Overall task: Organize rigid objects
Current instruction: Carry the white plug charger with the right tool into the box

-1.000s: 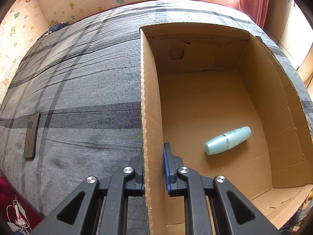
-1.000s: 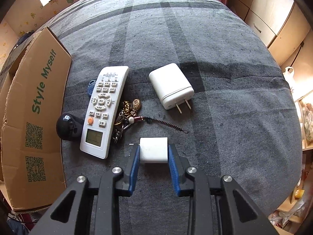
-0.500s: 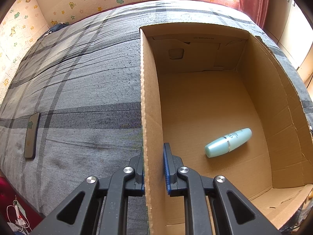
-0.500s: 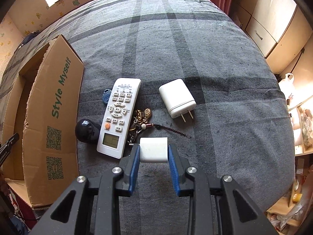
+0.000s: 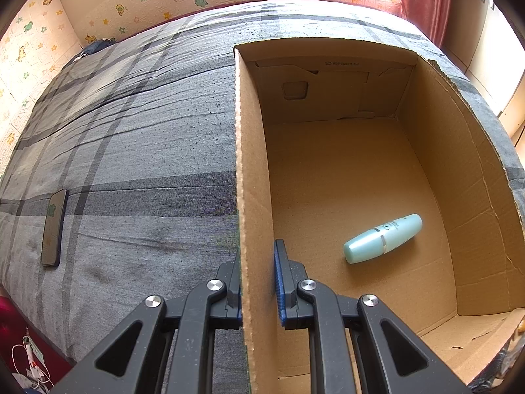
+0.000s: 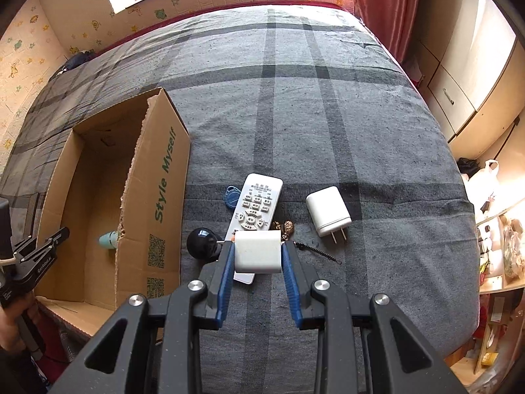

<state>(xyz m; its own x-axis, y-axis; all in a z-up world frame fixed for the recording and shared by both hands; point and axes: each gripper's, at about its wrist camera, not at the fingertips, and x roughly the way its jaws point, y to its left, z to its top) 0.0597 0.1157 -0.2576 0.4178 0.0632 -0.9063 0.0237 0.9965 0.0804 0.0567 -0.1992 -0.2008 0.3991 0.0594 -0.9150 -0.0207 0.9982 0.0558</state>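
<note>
The right gripper (image 6: 257,256) is clamped on a small white block (image 6: 258,252) up off the bed, w/ the open cardboard box (image 6: 165,177) just to its left, where the left gripper (image 5: 257,282) pinches the box's wall (image 5: 251,197) tight.

Bed (image 6: 295,105) under a grey plaid cover, open cardboard box (image 6: 164,177) on it, beside that a white remote (image 6: 256,203), blue key fob (image 6: 232,194), black ball (image 6: 201,243), keychain (image 6: 288,226), white charger (image 6: 328,210), phone (image 5: 54,226) apart
</note>
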